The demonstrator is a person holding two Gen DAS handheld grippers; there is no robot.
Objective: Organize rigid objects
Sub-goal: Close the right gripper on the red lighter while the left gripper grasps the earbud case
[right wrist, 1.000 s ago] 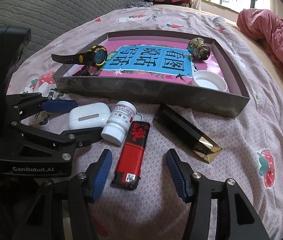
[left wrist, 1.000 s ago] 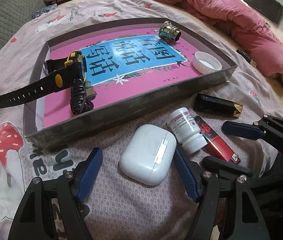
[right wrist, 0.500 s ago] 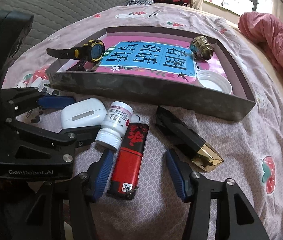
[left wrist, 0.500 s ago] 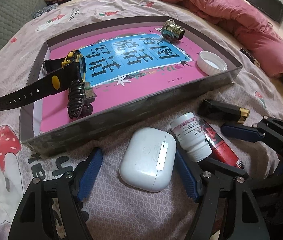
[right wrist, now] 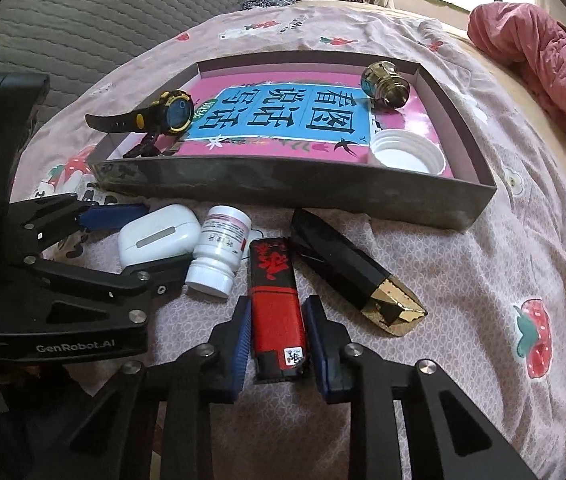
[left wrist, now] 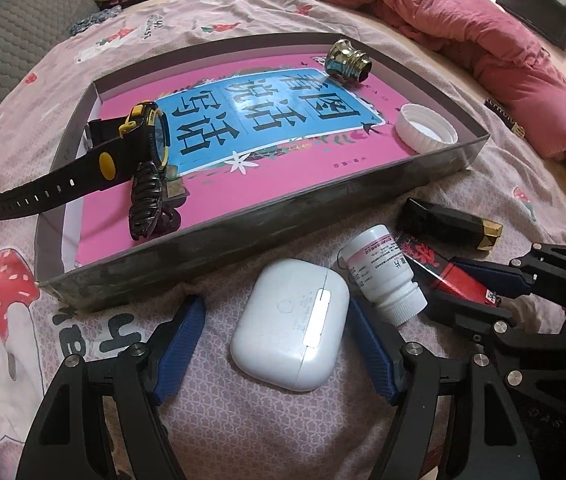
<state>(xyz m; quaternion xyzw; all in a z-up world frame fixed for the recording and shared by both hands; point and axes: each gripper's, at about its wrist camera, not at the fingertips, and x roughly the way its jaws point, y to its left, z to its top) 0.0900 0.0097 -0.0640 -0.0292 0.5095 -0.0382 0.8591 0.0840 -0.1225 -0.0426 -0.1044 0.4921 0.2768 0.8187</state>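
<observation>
Bed sheet [right wrist: 463,264], pink with strawberry print, carries everything. A shallow box [right wrist: 295,184] with a pink and blue printed floor lies on it, beyond both grippers. In the box: black and yellow watch [left wrist: 123,156] at the left end, strap hanging over the wall; black hair clip [left wrist: 147,204] just beside the watch; white cap [left wrist: 427,132] at the right near corner; brass metal fitting [left wrist: 349,65] at the far right.

Outside the box, on the sheet by its near wall, left to right: white earbud case [left wrist: 293,330], white pill bottle [right wrist: 219,256] on its side, red and black lighter [right wrist: 277,308], black and gold case [right wrist: 357,278].

Right gripper [right wrist: 277,350]: jaws closing, blue pads hard against both long sides of the lighter's red lower half. Lighter lies flat, its length running away from the gripper. Gripper is pitched steeply downward.

Left gripper [left wrist: 275,344]: jaws apart, earbud case between them. Right pad is at the case's edge; left pad stands clear. Also pitched steeply down, just left of the right gripper.
</observation>
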